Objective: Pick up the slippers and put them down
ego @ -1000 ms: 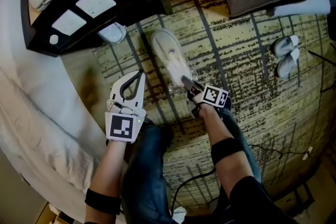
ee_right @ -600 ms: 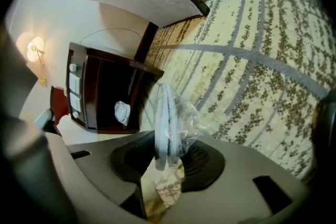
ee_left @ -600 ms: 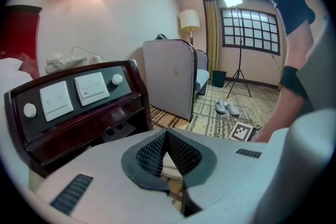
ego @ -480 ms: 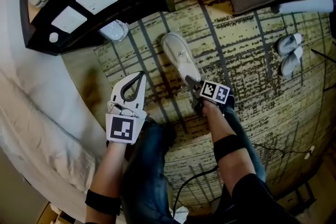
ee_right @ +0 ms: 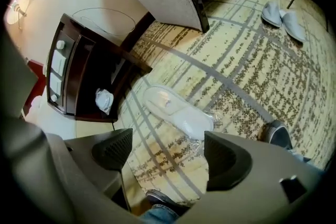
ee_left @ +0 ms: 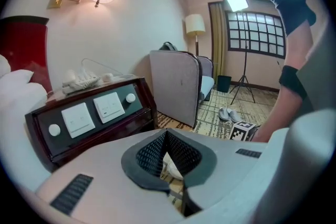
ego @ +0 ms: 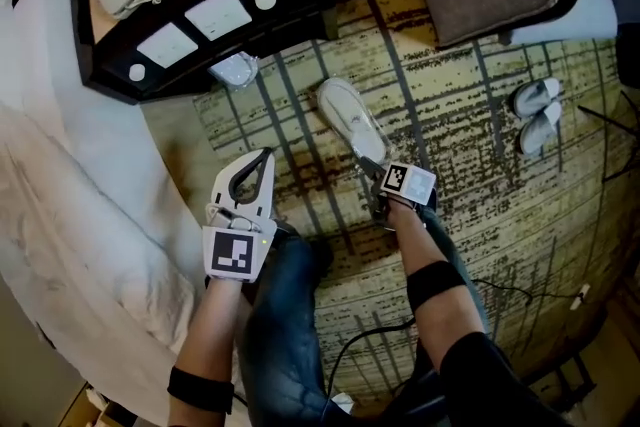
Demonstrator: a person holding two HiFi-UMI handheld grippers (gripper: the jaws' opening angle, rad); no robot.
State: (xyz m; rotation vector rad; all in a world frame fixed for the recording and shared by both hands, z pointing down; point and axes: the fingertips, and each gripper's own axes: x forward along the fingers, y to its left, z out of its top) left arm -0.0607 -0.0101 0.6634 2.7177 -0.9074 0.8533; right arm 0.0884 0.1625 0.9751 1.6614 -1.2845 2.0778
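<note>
The patterned carpet (ego: 470, 115) fills most of my head view, and the plastic-wrapped slipper (ego: 352, 118) lies flat on it at centre, toe toward the upper left. My right gripper (ego: 372, 170) sits just below its heel. Its jaws have just been opening and stand wide apart, pressing on nothing. The put-down looks done, so I'd back straight off and up, keeping the pads clear of the loose wrap at the heel. My left gripper (ego: 262, 160) at lower left is closed and empty. The bed (ego: 60, 175) and dark bedside console (ego: 200, 25) crowd the left. A slipper pair (ego: 535, 113) lies far right, and a small wrapped bundle (ego: 234, 70) sits under the console.
</note>
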